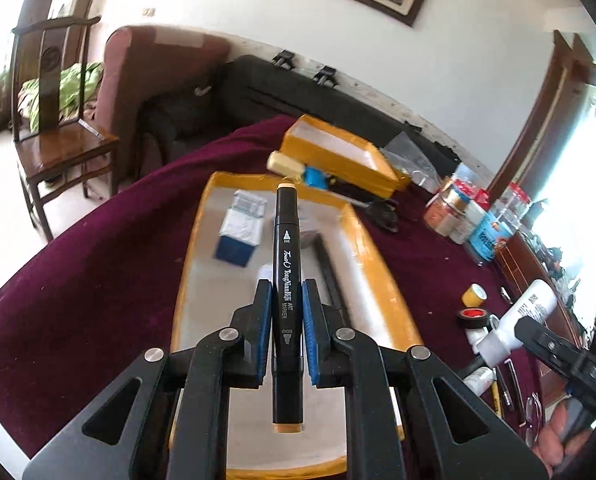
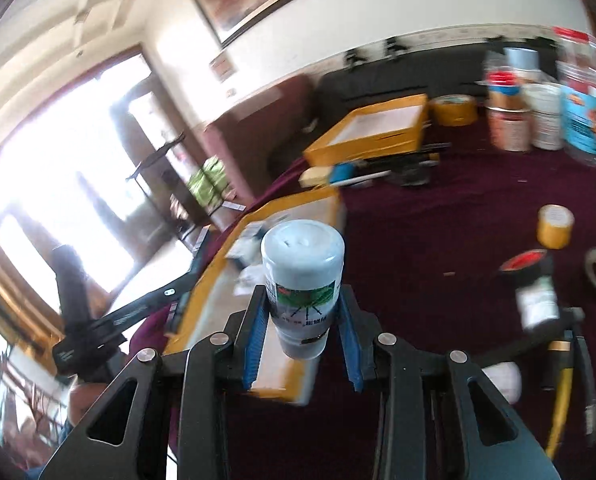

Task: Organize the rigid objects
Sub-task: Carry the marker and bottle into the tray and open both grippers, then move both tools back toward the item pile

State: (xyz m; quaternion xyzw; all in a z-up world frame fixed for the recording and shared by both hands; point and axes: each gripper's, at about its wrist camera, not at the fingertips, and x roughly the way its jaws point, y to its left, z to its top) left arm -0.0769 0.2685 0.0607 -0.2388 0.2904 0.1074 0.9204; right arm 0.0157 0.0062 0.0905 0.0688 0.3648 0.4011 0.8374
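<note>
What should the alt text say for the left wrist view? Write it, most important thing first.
The left gripper is shut on a black art marker with tan end caps, held above a long yellow-edged tray on a maroon tablecloth. A blue-and-white box lies in the tray; a second yellow tray sits beyond.

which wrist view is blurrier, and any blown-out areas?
Right wrist: background smeared, window blown out; bottle in the right tongs stays fairly sharp. Left wrist: marker in the left tongs crisp, tray mildly blurred, glare at the right edge.

Glossy plastic marker (image 1: 285, 264), velvety tablecloth (image 1: 98, 264)
</note>
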